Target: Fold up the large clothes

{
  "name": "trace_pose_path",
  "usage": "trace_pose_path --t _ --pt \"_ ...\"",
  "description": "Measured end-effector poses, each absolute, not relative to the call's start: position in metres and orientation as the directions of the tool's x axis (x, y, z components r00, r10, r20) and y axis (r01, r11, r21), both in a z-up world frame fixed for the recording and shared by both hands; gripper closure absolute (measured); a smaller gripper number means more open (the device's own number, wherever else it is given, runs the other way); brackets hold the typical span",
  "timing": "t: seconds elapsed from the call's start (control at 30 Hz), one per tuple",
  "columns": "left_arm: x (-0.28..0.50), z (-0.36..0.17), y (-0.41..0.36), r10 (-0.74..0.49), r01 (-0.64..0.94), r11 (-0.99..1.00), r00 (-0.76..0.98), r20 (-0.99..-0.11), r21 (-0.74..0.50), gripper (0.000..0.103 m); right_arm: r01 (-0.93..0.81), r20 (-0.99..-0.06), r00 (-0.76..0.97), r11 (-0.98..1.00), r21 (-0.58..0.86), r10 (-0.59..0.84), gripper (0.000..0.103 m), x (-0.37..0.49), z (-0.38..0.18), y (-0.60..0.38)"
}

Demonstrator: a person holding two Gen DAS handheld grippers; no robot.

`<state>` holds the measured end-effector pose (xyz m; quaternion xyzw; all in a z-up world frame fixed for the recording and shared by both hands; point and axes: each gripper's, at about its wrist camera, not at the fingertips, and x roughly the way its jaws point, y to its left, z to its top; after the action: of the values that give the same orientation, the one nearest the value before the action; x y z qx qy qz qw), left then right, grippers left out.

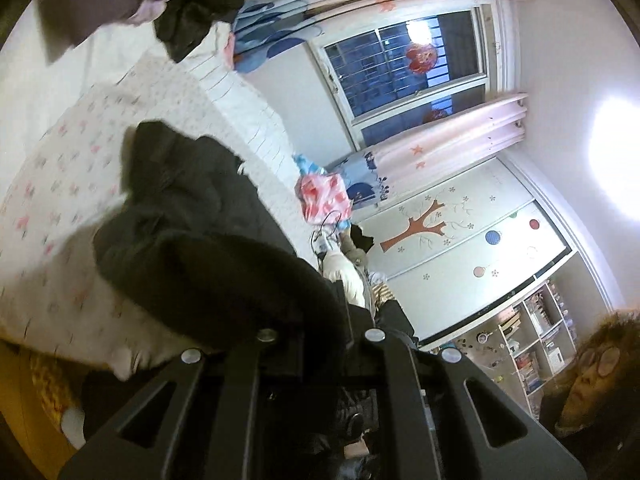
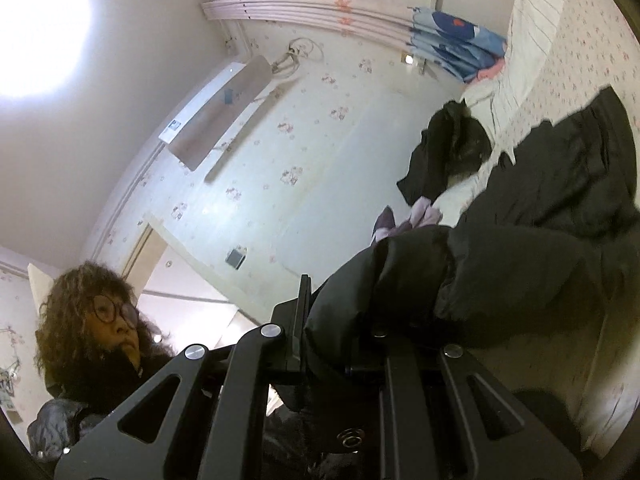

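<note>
Black padded coat lies partly on bed, near end lifted. Left gripper and right gripper each clamped on a bunched edge. Judged bulky, soft, slippery shell: grip at seams/hem, not mid-panel.

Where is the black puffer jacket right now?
The black puffer jacket is held up over the floral bed sheet, gripped by both the left gripper and right gripper.
</note>
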<state>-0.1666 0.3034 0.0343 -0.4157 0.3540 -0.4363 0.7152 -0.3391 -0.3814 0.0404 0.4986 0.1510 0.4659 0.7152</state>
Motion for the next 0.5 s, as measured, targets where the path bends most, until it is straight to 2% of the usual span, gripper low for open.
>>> trace_pose_path --t 0.5 --pt "-0.064 0.059 0.254 -0.882 0.344 0.272 0.462 -0.09 -0.899 0.091 -0.455 0.228 0.656 0.135 0.88 0.72 0.091 -0.274 0.064 -0.423"
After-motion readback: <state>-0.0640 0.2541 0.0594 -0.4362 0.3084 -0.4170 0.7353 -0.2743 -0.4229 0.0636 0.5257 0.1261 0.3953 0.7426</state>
